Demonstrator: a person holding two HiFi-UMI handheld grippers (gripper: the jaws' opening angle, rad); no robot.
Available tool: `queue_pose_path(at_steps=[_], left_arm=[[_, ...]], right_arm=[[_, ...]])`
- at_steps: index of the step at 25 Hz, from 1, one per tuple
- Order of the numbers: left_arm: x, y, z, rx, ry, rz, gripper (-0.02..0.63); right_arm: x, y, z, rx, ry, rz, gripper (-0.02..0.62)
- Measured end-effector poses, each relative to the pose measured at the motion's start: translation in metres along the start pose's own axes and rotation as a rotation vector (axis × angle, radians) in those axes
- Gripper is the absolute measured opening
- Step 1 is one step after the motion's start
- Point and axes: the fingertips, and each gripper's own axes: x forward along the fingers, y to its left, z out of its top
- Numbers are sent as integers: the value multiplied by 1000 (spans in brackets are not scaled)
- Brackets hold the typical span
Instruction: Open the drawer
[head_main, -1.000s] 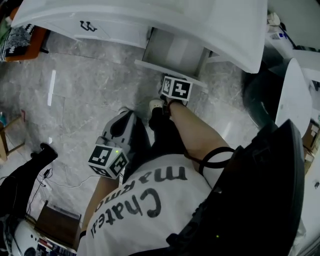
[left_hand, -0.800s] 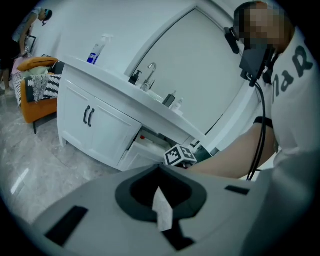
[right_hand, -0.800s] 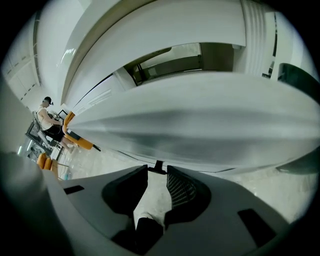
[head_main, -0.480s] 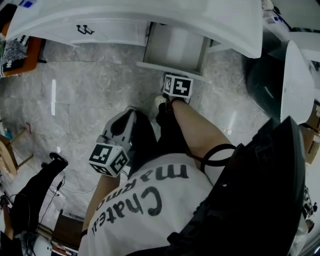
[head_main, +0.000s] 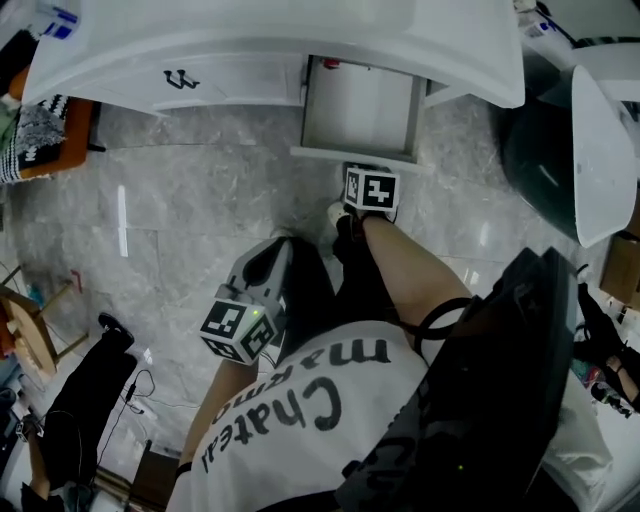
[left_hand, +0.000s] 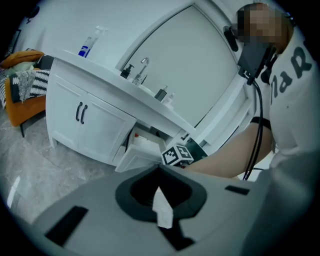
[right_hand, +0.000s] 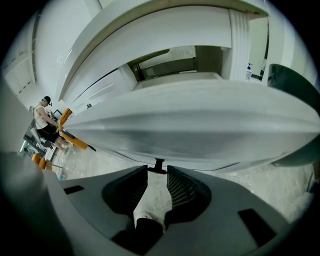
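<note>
Drawer of white vanity cabinet stood pulled out above grey marble floor, just right of cabinet doors. Right gripper was at drawer front, jaws nearly together, clamped on small dark handle. Left gripper hung low near person's body, well apart from drawer, jaws fully closed, nothing between them

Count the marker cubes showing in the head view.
2. One marker cube sits on the left gripper, beside the person's leg; the other sits on the right gripper, at the open drawer's front.
</note>
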Motion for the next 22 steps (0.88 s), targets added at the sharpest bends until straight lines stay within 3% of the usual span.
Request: queue_pose_path(at_steps=[13, 15, 22], left_arm=[[-5, 23, 0, 27, 45, -22, 2], [-3, 25, 4, 35, 46, -24, 2], [-4, 19, 35, 71, 26, -18, 3]], right_arm=[[4, -1, 2, -1, -38, 9, 135], [5, 1, 4, -7, -50, 29, 176], [-24, 3, 6, 30, 10, 90, 210]])
